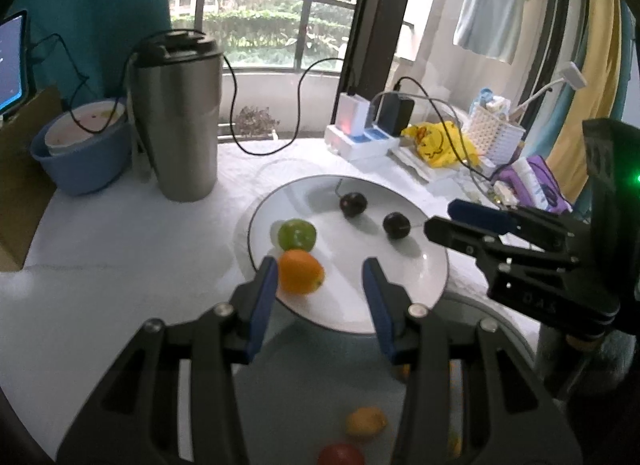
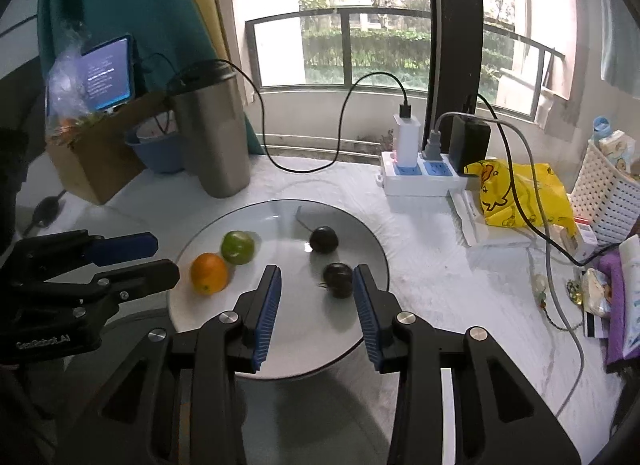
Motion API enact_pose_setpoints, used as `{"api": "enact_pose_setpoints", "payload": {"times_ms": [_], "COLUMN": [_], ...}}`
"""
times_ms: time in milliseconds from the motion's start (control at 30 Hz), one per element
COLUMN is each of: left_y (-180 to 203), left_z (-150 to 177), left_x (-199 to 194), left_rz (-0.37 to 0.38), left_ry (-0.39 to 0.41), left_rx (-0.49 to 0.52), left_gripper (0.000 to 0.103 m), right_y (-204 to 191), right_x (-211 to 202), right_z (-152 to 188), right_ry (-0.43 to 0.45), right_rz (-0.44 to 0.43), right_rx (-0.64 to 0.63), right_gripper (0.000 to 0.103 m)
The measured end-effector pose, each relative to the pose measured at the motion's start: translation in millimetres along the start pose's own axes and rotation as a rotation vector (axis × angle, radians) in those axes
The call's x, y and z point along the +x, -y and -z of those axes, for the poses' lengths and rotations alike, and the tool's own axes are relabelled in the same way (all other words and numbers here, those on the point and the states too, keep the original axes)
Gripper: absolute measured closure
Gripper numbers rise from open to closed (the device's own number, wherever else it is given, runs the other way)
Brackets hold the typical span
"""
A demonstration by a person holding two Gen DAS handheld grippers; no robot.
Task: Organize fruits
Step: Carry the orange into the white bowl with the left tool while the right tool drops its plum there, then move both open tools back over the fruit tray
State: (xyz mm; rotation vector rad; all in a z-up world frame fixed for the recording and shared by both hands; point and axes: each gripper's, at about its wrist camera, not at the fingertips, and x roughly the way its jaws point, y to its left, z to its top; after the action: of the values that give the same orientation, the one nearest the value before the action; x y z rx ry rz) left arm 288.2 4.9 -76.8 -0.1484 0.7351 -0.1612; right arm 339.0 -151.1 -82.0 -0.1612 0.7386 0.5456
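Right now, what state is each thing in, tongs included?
Left tongs: open, empty, orange by one finger.
Right tongs: open, empty, over the plate.
Orange: on the plate, beside the green fruit.
Green fruit: on the plate.
Two dark fruits: on the plate, apart.
Plate: flat on the table.
Steel tumbler: upright, lid on.

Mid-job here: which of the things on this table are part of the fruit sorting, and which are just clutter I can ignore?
Job:
white plate
orange
green fruit
two dark plums
left gripper, open
right gripper, open

Clutter:
steel tumbler
blue bowl
power strip
yellow bag
white basket
tablet
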Motion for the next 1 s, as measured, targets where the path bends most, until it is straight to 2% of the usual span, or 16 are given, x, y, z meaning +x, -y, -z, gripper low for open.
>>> {"api": "enact_pose_setpoints", "payload": {"times_ms": [500, 1000], "left_y": [4.6, 17.8], "left_z": [31.7, 72.1], "left_x": [-47.6, -76.5], "left_rz": [0.020, 0.043], "left_ry": [0.021, 0.013], "left_rx": [-0.028, -0.026], "left_gripper": [0.058, 0.057], "right_y": [-36.0, -57.6], "right_x": [-45.3, -75.9], "right_z": [26.8, 68.5], "right_ry": [-0.006, -0.038], "right_rz": [-0.026, -0.032], "right_rx": [-0.010, 0.002], "right_gripper": [0.064, 0.064]}}
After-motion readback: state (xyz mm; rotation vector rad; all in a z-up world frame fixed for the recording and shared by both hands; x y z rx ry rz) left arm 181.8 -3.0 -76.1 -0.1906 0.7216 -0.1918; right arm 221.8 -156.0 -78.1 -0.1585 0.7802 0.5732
